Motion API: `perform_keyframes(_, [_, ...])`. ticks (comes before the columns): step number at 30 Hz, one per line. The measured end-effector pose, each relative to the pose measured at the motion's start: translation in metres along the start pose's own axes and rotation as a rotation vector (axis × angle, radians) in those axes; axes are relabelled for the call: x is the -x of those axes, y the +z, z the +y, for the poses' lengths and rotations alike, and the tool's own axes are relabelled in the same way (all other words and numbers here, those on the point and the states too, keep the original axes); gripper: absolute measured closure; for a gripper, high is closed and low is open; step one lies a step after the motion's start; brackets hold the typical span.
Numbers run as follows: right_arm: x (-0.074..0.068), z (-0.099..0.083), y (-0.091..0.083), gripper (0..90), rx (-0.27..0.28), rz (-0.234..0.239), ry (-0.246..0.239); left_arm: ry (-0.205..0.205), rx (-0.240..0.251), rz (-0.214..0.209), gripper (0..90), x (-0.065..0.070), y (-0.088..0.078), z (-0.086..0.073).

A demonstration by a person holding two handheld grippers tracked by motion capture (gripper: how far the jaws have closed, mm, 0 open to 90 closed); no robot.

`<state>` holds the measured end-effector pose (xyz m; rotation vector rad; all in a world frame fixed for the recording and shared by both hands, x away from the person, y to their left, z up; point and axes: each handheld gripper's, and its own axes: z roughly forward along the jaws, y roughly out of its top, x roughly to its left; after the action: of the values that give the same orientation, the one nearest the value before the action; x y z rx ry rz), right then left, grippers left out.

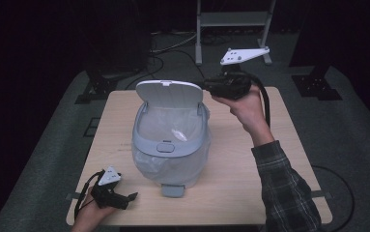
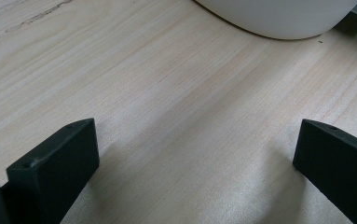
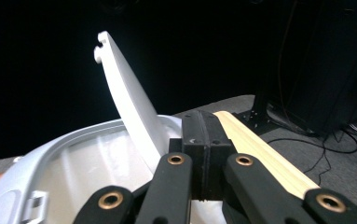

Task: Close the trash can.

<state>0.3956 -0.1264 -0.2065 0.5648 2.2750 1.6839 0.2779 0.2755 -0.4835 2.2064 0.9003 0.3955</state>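
Note:
A light grey pedal bin (image 1: 171, 145) stands mid-table with its lid (image 1: 169, 92) raised and a clear liner bag (image 1: 173, 128) inside. My right gripper (image 1: 206, 87) is held in the air just right of the lid's edge, pointing at it, jaws shut with nothing between them. In the right gripper view the shut jaws (image 3: 204, 140) sit beside the upright lid (image 3: 125, 100), above the bin's rim (image 3: 69, 147). My left gripper (image 1: 127, 199) rests on the table at the front left. Its jaws (image 2: 195, 158) stand open over bare wood, with the bin's base (image 2: 278, 21) ahead.
The bin's foot pedal (image 1: 174, 190) juts toward the front edge of the wooden table (image 1: 250, 183). A metal stand (image 1: 233, 19) and black stand bases (image 1: 315, 87) are on the dark floor behind. Cables trail on the floor at the right.

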Motion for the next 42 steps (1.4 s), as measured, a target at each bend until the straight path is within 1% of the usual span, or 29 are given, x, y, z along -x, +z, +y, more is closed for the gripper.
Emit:
perform_keyframes(2, [-0.002, 0.000, 0.000, 90.0, -0.001, 0.003, -0.002, 0.000, 0.000, 0.000, 0.0, 0.000, 0.000, 0.000])
perform_keyframes(3, [-0.005, 0.001, -0.001, 90.0, -0.001, 0.010, -0.009, 0.000, 0.000, 0.000, 0.0, 0.000, 0.000, 0.000])
perform_keyframes(4, [-0.011, 0.002, -0.002, 90.0, 0.000, 0.025, -0.016, 0.000, 0.000, 0.000, 0.0, 0.000, 0.000, 0.000])
perform_keyframes(5, [-0.011, 0.002, -0.002, 90.0, 0.000, 0.025, -0.016, 0.000, 0.000, 0.000, 0.0, 0.000, 0.000, 0.000])
perform_keyframes(6, [-0.016, 0.004, -0.003, 90.0, 0.000, 0.036, -0.017, 0.000, 0.000, 0.000, 0.0, 0.000, 0.000, 0.000])
perform_keyframes(9, [-0.019, 0.004, -0.004, 90.0, -0.005, 0.039, -0.023, 0.000, 0.000, 0.000, 0.0, 0.000, 0.000, 0.000])
perform_keyframes(12, [-0.026, 0.004, -0.003, 90.0, -0.010, 0.061, -0.031, 0.000, 0.000, 0.000, 0.0, 0.000, 0.000, 0.000])
perform_keyframes(16, [-0.031, 0.002, -0.003, 90.0, -0.013, 0.077, -0.030, 0.000, 0.000, 0.000, 0.0, 0.000, 0.000, 0.000])
perform_keyframes(18, [-0.035, 0.000, -0.002, 90.0, -0.013, 0.097, -0.031, 0.000, 0.000, 0.000, 0.0, 0.000, 0.000, 0.000])
perform_keyframes(19, [-0.038, -0.001, -0.001, 90.0, -0.022, 0.106, -0.032, 0.000, 0.000, 0.000, 0.0, 0.000, 0.000, 0.000])
perform_keyframes(20, [-0.038, -0.001, -0.001, 90.0, -0.022, 0.106, -0.032, 0.000, 0.000, 0.000, 0.0, 0.000, 0.000, 0.000])
perform_keyframes(21, [-0.043, -0.002, 0.001, 90.0, -0.034, 0.116, -0.031, 0.000, 0.000, 0.000, 0.0, 0.000, 0.000, 0.000])
perform_keyframes(24, [-0.047, -0.003, 0.003, 90.0, -0.040, 0.128, -0.033, 0.001, 0.000, 0.000, 0.0, 0.000, 0.000, 0.000])
perform_keyframes(26, [-0.054, -0.004, 0.007, 90.0, -0.062, 0.137, -0.037, 0.001, 0.000, 0.000, 0.0, 0.000, 0.000, 0.000])
perform_keyframes(27, [-0.054, -0.004, 0.007, 90.0, -0.062, 0.137, -0.037, 0.000, 0.000, 0.001, 0.0, 0.000, 0.000, 0.000])
perform_keyframes(28, [-0.059, -0.006, 0.009, 90.0, -0.072, 0.144, -0.041, 0.001, 0.000, 0.000, 0.0, 0.000, 0.000, 0.000])
perform_keyframes(29, [-0.059, -0.006, 0.009, 90.0, -0.072, 0.144, -0.041, 0.001, 0.000, 0.001, 0.0, 0.000, 0.000, 0.000])
perform_keyframes(37, [-0.072, -0.013, 0.018, 90.0, -0.115, 0.165, -0.056, 0.001, 0.000, 0.000, 0.0, 0.000, 0.000, 0.000])
perform_keyframes(42, [-0.077, -0.017, 0.022, 90.0, -0.131, 0.177, -0.061, 0.000, 0.001, 0.001, 0.0, 0.000, 0.000, 0.000])
